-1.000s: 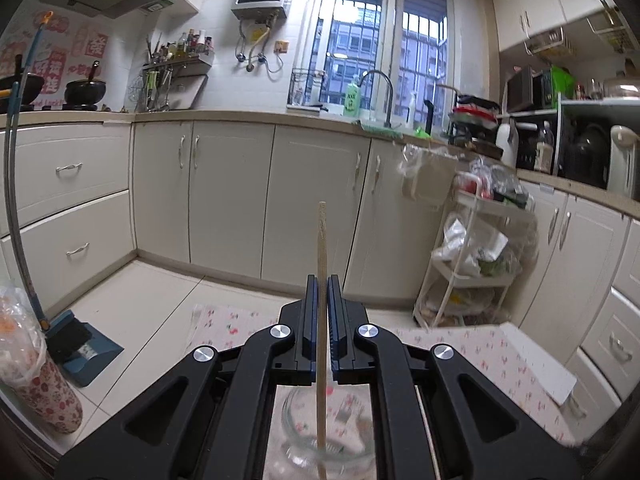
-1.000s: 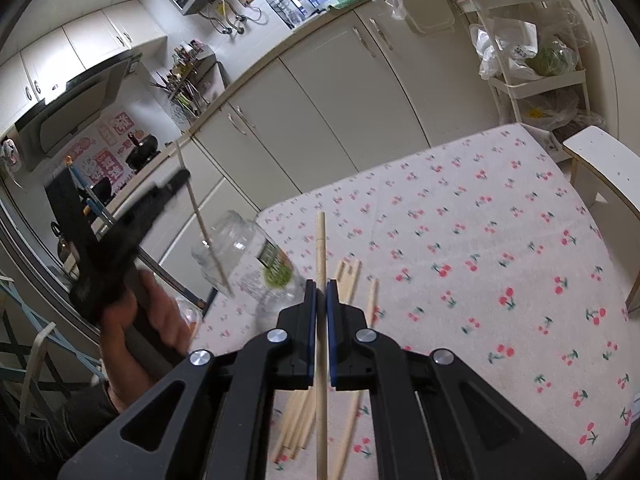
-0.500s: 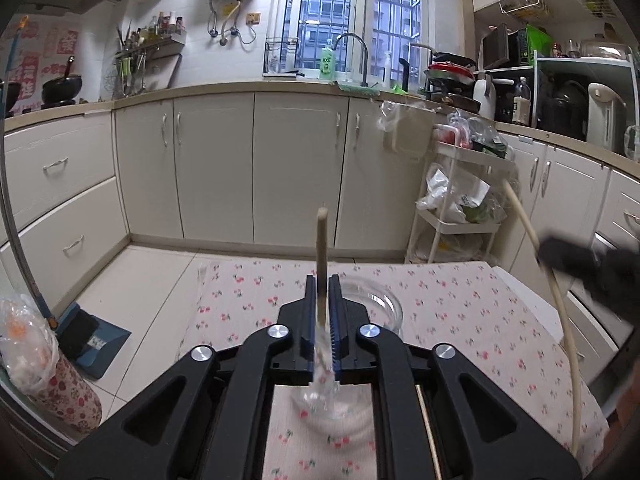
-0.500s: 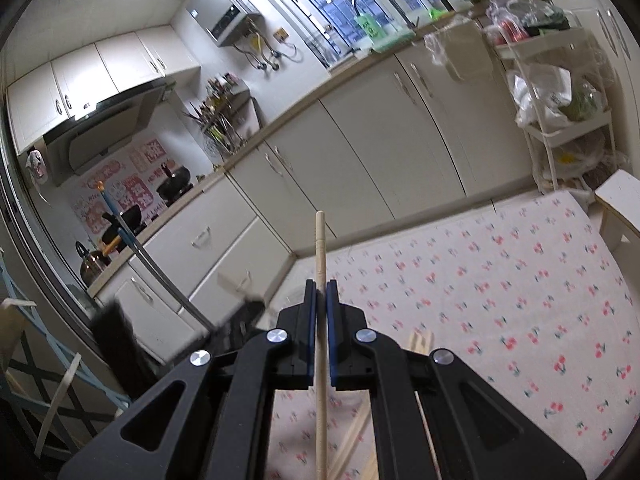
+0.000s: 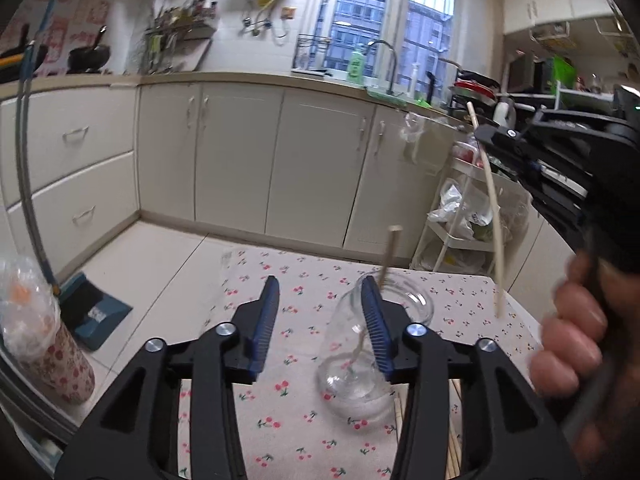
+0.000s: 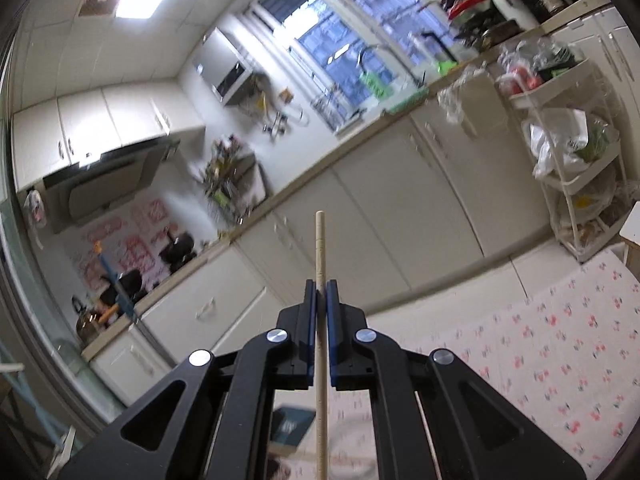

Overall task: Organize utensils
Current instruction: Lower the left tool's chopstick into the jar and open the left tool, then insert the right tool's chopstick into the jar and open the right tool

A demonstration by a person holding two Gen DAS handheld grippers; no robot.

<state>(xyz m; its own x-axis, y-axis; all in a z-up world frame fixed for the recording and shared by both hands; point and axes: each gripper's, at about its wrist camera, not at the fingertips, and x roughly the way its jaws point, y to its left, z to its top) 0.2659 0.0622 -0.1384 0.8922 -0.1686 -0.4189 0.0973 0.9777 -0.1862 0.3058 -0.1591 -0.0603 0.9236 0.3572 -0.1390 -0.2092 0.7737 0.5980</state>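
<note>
In the left wrist view my left gripper (image 5: 320, 308) is open and empty. A clear glass jar (image 5: 372, 344) stands on the cherry-print tablecloth (image 5: 288, 400), partly behind my right finger (image 5: 376, 328). One wooden chopstick (image 5: 390, 248) leans inside the jar. At the right, my right gripper (image 5: 520, 148) holds another chopstick (image 5: 490, 208) upright above the table. In the right wrist view my right gripper (image 6: 320, 300) is shut on that chopstick (image 6: 320, 248), which points up toward the cabinets.
More loose chopsticks (image 5: 454, 432) lie on the cloth right of the jar. A white shelf cart (image 5: 460, 236) stands beyond the table's far right corner. A dustpan (image 5: 96, 312) and a bagged bin (image 5: 36, 328) stand on the floor at left.
My left gripper has opened and let its chopstick drop into the jar. My right gripper has lifted its chopstick and tilted up, moving toward the jar from the right.
</note>
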